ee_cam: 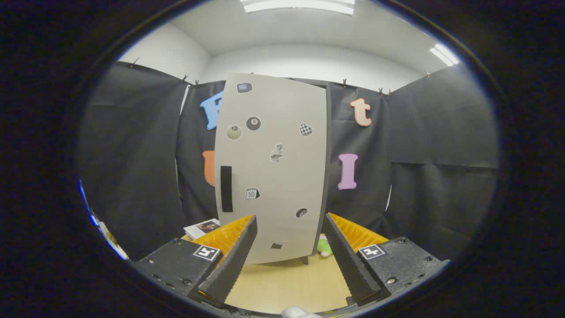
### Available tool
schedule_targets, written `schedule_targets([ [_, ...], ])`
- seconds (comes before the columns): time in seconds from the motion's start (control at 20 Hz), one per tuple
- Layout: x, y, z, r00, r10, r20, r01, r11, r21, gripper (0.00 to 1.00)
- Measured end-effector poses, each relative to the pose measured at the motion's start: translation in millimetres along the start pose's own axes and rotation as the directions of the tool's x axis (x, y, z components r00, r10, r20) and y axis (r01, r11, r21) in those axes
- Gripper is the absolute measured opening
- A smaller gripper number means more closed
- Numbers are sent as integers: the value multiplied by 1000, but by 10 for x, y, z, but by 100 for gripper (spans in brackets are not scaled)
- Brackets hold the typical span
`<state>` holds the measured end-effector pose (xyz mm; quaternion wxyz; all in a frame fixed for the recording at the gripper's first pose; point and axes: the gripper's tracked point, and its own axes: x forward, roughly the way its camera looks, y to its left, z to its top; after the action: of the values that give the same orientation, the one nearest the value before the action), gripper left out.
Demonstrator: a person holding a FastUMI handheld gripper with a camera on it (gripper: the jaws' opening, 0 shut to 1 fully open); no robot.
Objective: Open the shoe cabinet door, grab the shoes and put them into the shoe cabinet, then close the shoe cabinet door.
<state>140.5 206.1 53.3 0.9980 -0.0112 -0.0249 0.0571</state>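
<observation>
The shoe cabinet (273, 172) stands upright on the wooden table, straight ahead of my fingers. Its pale grey door is closed and carries several small stickers. A dark vertical handle (226, 188) sits at the door's left side. My gripper (289, 229) is open, its two fingers spread wide and framing the cabinet's lower part, a short way off it. Nothing is between the fingers. A small white object (296, 312) peeks in below the fingers, too little of it showing to tell what it is.
A green and pink item (325, 247) lies on the table by the cabinet's right foot. A booklet (202, 227) rests on the table left of the cabinet. Black cloth walls close in the booth behind and at both sides. Bare wooden tabletop (287, 282) lies between fingers and cabinet.
</observation>
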Motion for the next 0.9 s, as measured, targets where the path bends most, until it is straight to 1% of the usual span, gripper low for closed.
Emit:
schedule_targets([
  [0.3,-93,-139,-61,999,-50,-19,51,999,20,99],
  [0.9,-133,-87,-10,999,-38,-10,38,999,23,99],
])
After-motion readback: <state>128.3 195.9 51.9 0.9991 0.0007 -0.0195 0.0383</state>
